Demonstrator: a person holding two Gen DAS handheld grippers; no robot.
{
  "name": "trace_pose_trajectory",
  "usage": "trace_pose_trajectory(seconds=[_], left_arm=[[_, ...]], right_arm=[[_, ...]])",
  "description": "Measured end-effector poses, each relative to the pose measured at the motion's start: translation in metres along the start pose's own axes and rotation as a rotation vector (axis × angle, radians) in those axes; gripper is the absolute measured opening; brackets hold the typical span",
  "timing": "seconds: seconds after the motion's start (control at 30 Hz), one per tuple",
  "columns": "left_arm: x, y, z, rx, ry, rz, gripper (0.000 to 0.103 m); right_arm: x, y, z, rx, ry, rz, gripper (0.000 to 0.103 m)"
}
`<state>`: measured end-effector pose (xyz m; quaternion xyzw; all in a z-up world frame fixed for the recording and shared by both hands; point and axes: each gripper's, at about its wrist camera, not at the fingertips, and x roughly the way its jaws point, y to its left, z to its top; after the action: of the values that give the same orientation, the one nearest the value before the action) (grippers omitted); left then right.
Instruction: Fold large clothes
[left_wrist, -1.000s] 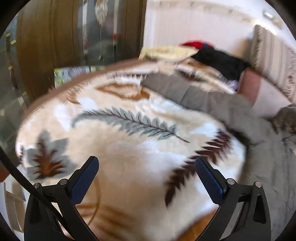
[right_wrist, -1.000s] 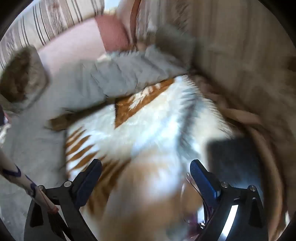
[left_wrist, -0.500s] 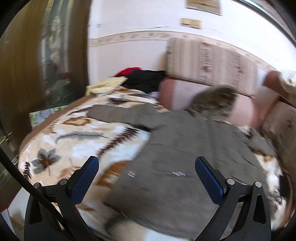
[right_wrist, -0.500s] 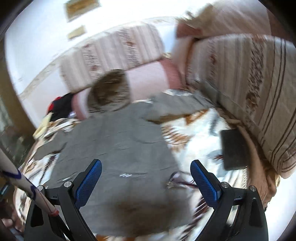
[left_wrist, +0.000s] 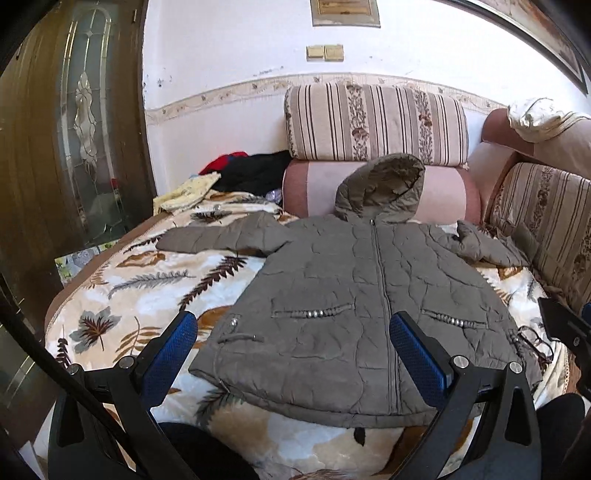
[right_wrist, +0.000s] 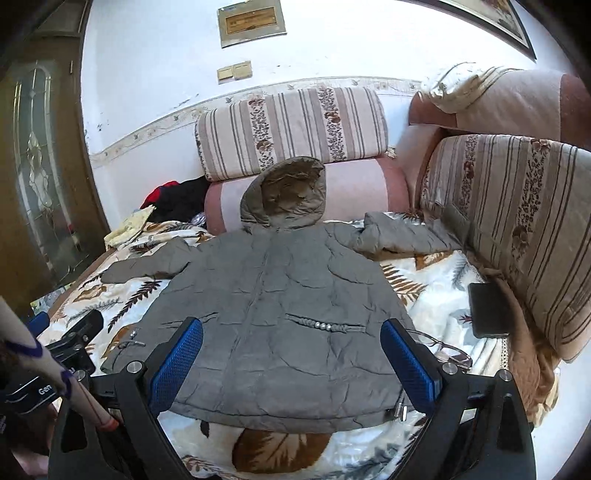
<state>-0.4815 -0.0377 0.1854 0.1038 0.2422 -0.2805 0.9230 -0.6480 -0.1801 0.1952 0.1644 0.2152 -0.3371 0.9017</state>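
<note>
Coat (left_wrist: 354, 302), quilted, grey, hooded, flat

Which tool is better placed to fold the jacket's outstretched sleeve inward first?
Probably the left tool. It hangs open nearer the long flat sleeve of the jacket, with bare blanket around. The right tool faces the crumpled sleeve by glasses.

It was a lived-in home sitting room: a striped, floral corner sofa (left_wrist: 375, 123) stood against a white papered wall, a leaf-patterned blanket (left_wrist: 147, 288) was spread out, and a glazed wooden door (left_wrist: 79, 122) stood alongside.
</note>
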Motion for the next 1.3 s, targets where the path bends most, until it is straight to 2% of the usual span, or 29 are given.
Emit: trace_pose_trajectory(seconds=[0.3,1.3], left_arm=[[0.015,-0.005,-0.008,0.007,0.068,-0.006,0.103],[0.027,-0.004,-0.018,0.033,0.108,-0.004,0.103]], right_arm=[[0.01,0.013,-0.004,-0.027,0.05,0.015,0.099],[0.027,0.018,-0.01,-0.033,0.111,0.007,0.099]])
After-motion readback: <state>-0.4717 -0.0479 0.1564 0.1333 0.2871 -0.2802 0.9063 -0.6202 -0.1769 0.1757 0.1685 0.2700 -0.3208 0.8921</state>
